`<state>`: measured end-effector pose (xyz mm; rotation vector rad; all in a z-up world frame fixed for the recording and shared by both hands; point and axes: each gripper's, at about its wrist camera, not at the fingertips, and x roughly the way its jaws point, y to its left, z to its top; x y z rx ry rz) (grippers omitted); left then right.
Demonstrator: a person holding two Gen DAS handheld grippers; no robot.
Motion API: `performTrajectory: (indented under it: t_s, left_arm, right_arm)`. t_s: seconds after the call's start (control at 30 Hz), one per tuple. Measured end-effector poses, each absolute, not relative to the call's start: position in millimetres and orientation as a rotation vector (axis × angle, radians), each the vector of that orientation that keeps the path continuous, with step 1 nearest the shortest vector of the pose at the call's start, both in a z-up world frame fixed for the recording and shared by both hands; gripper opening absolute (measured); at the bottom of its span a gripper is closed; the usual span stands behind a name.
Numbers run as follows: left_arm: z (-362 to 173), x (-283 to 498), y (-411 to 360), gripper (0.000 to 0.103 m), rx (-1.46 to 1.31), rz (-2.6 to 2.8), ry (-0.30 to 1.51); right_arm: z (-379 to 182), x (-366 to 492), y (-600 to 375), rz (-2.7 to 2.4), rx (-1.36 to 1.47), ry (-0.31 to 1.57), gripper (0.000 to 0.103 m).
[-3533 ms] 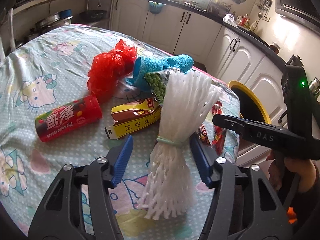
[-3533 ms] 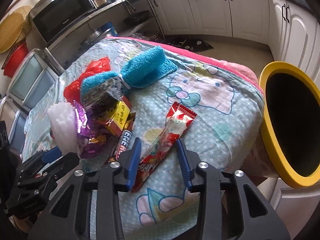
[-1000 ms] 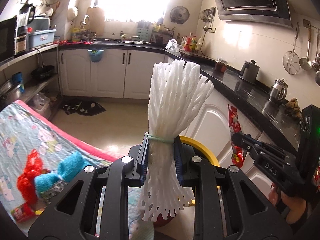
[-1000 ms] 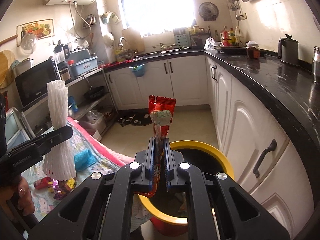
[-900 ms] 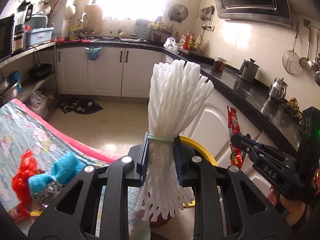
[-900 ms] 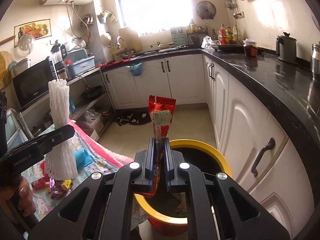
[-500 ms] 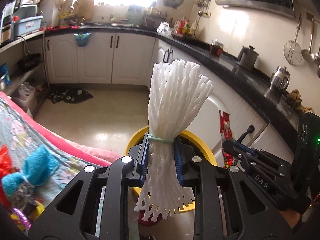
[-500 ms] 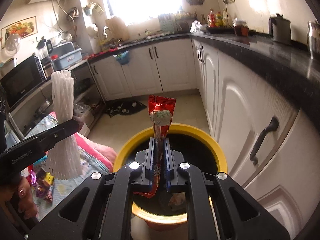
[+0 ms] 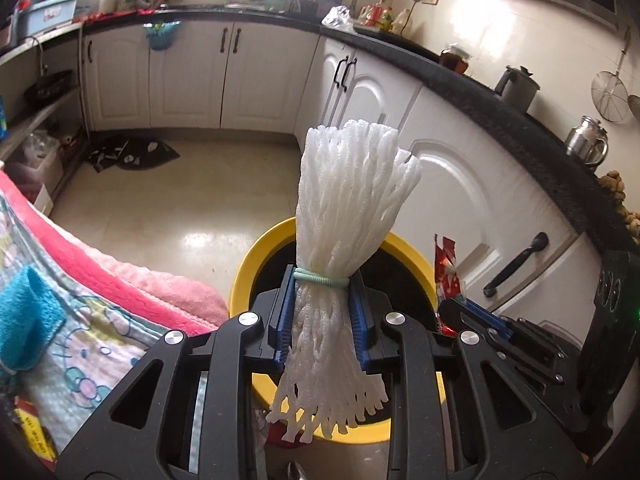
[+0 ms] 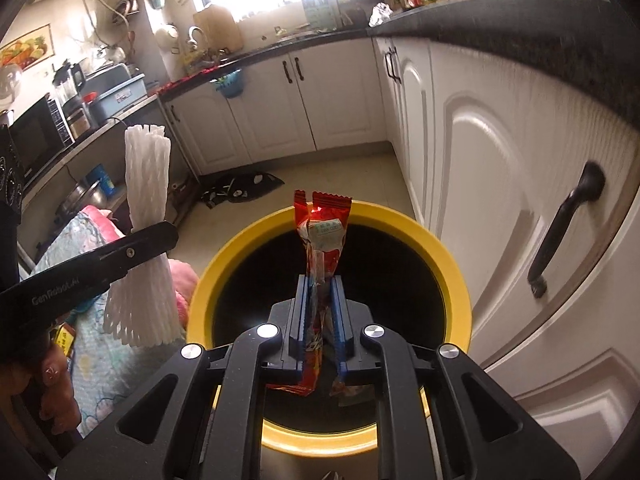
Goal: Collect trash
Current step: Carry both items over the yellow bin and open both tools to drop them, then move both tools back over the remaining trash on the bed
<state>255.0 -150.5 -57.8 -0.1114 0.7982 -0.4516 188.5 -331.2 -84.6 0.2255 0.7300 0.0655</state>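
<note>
My left gripper [image 9: 321,316] is shut on a white foam fruit net [image 9: 344,200] tied with a green band, held upright over the near rim of a yellow trash bin [image 9: 250,256]. My right gripper [image 10: 319,312] is shut on a red snack wrapper [image 10: 322,232] and holds it upright above the black opening of the bin [image 10: 208,276]. The foam net [image 10: 146,184] and left gripper show at the left of the right wrist view. The wrapper [image 9: 446,268] and right gripper show at the right of the left wrist view.
The table with a Hello Kitty cloth [image 9: 80,356] and pink edge lies left of the bin, with a blue cloth [image 9: 24,316] and wrappers on it. White cabinet doors [image 10: 500,200] with black handles stand close on the right. Tiled floor [image 9: 180,200] lies beyond the bin.
Both grippers picked their items up off the table and swung over to the bin. In the last second they tilted down and closer, so the bin now sits right under them.
</note>
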Motion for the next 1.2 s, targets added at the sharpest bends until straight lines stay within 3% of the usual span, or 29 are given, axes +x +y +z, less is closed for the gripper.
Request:
performTrajectory:
  t_s: [0.03,0.1,0.2,0.23,0.4,0.5,0.73,1.2]
  left_arm:
    - [-61.0,257.0,-150.5,0.019,-0.112,-0.448,0.802]
    - [-66.5,261.1,-150.4,0.042,-0.113,-0.438,0.809]
    - [-71.0,264.1,-147.7,0.050,-0.125,-0.424,0.820]
    - [-70.7,263.4,-145.2,0.051,-0.132,-0.420,0.820]
    - [-56.1,254.0,-127.0,0.082,-0.150,-0.379,0.778]
    - [-40.7,243.1,-113.0,0.092,-0.174,-0.362,0.736]
    - [-6.6,214.1,-85.6,0.092,-0.177,-0.306,0.652]
    - [26.9,157.6,-27.5,0.092,-0.183,-0.206,0.548]
  right_arm:
    - [-87.7,189.2,-332.9,0.064,0.236,0.733,0.018]
    - [-90.7,190.3,-335.5,0.050,0.246,0.738,0.035]
    - [-91.2,191.2,-338.4,0.035,0.255,0.741,0.039]
    - [-89.9,190.3,-339.2,0.029,0.256,0.736,0.046]
    - [-79.5,186.0,-340.5,-0.003,0.238,0.696,0.057]
    - [-70.3,184.0,-340.0,-0.009,0.231,0.667,0.063]
    - [-47.7,169.9,-328.0,0.031,0.235,0.596,0.075]
    - [-7.1,147.3,-298.2,0.129,0.217,0.517,0.083]
